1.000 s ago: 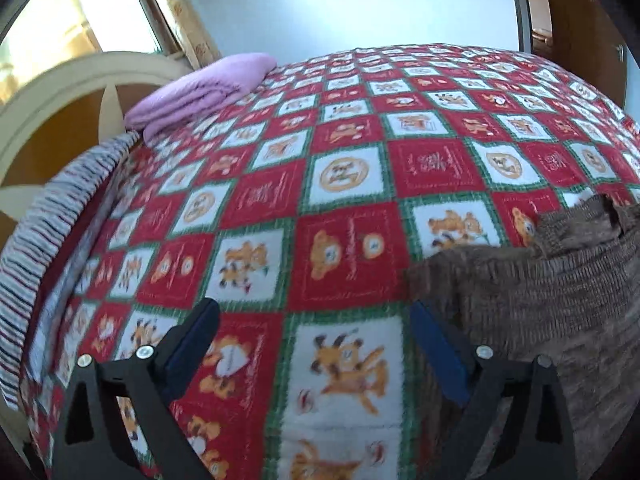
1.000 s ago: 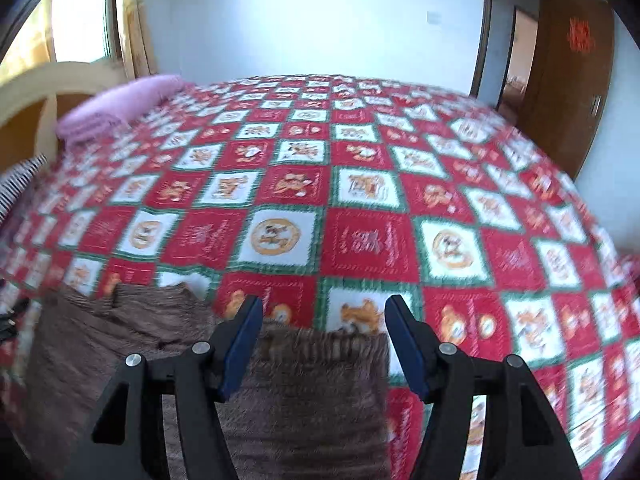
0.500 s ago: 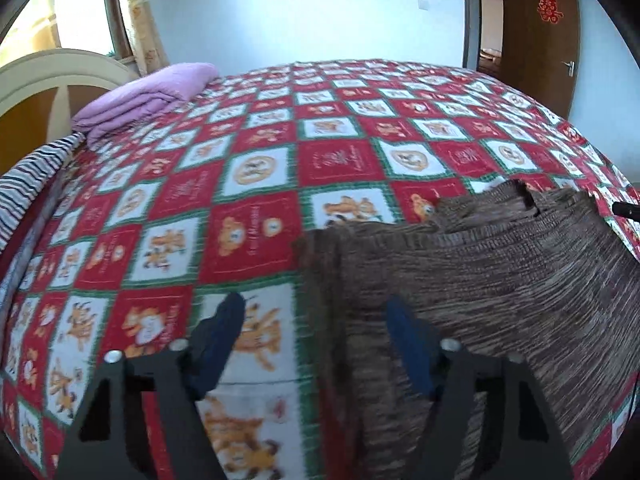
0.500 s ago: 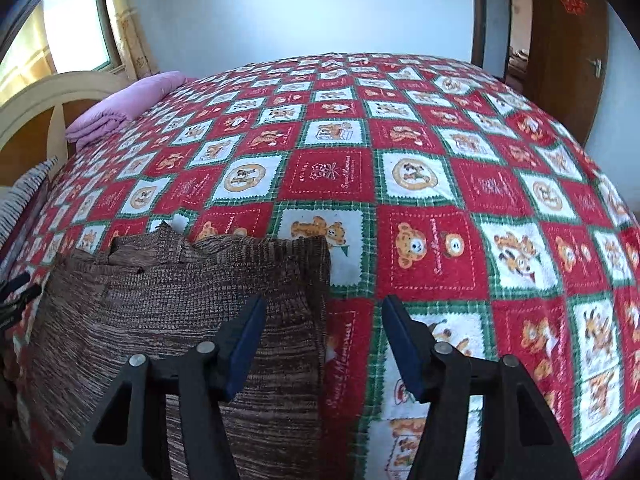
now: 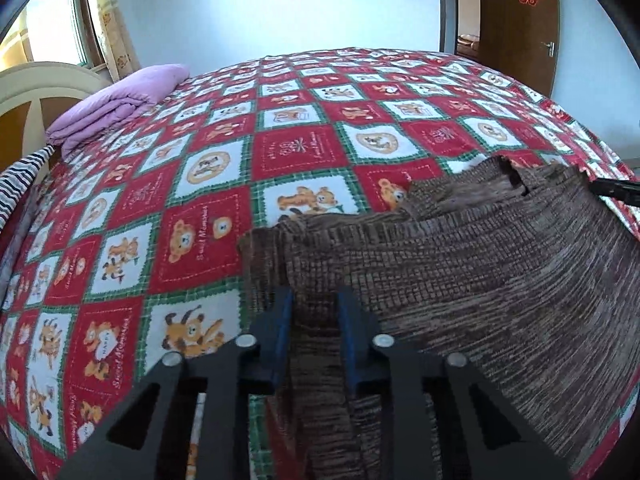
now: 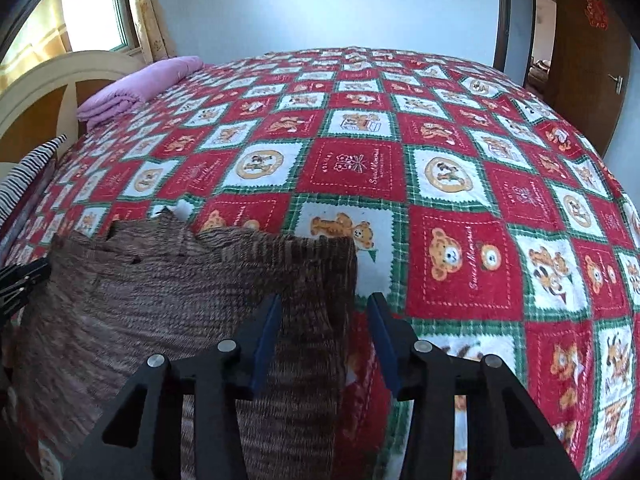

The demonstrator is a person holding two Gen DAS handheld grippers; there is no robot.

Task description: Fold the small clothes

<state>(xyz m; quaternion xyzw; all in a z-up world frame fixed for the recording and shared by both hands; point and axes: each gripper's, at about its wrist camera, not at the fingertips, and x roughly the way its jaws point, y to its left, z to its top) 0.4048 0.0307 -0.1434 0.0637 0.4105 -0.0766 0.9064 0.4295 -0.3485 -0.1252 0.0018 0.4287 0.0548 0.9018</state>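
We see a brown knitted garment (image 5: 480,280) lying on the near part of a bed covered by a red, white and green bear-patterned blanket (image 5: 296,148). In the left wrist view, the left gripper (image 5: 314,308) has its blue-padded jaws drawn close together, pinching a bunched fold at the garment's left edge; half a second ago those jaws stood spread, with the cloth edge lying loose between them. The knit now rises into a ridge at the grip, and the fabric runs away to the right, where the tip of the right gripper (image 5: 616,190) shows at the far corner of the garment.

In the right wrist view, the right gripper (image 6: 324,312) has its jaws narrower than in the earlier frame but not pressed together: the left pad touches the knit, while a gap separates the right pad from the garment's (image 6: 168,292) right edge. We cannot tell whether the cloth is held here. The garment's right edge now lies between the jaws, where before it sat mostly to the left of them. The left gripper's tip (image 6: 20,280) appears at the far left edge.

Away from the work, a folded purple blanket (image 5: 116,108) rests near the cream headboard (image 5: 44,80) at the far left corner of the bed, and a striped cloth (image 5: 20,184) hangs along the left edge. A wooden door (image 5: 520,20) stands beyond the far right corner.
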